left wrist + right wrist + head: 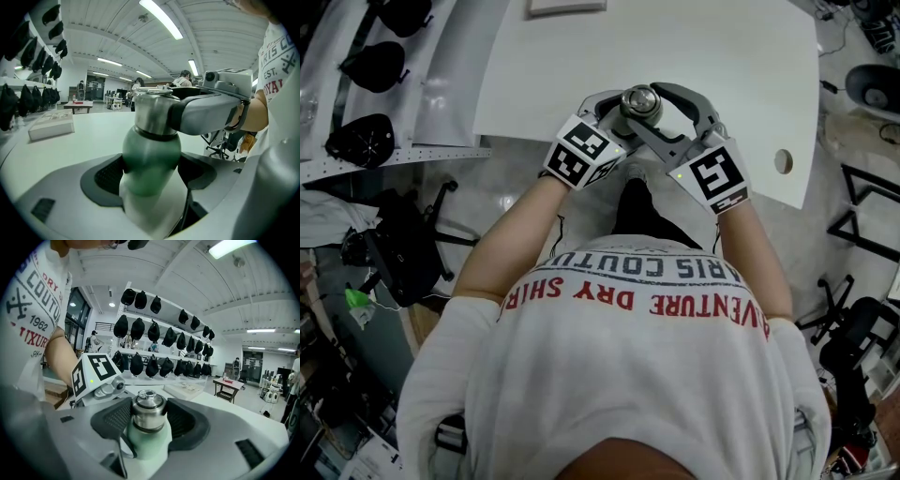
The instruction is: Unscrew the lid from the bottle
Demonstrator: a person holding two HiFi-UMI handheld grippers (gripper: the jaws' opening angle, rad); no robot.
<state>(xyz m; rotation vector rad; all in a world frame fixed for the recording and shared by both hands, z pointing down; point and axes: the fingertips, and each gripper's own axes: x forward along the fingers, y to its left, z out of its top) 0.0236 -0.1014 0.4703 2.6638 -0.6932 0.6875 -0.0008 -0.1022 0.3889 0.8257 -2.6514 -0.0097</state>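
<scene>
A green bottle point(151, 159) with a steel lid point(639, 101) stands over the near edge of the white table point(675, 47). My left gripper point(152, 174) is shut on the bottle's green body, with a dark pad pressed against each side. In the head view the left gripper point(617, 117) comes in from the left. My right gripper point(147, 420) comes in from the right point(654, 108), higher up, and is shut on the steel lid point(147, 412). One of its grey fingers point(206, 112) wraps the lid in the left gripper view. The bottle's base is hidden.
A flat white box point(51, 124) lies at the table's far side. A round hole point(783, 161) sits near the table's right edge. Racks of black caps point(154, 348) stand to the left point(366, 66). Office chairs and clutter crowd the floor around the person.
</scene>
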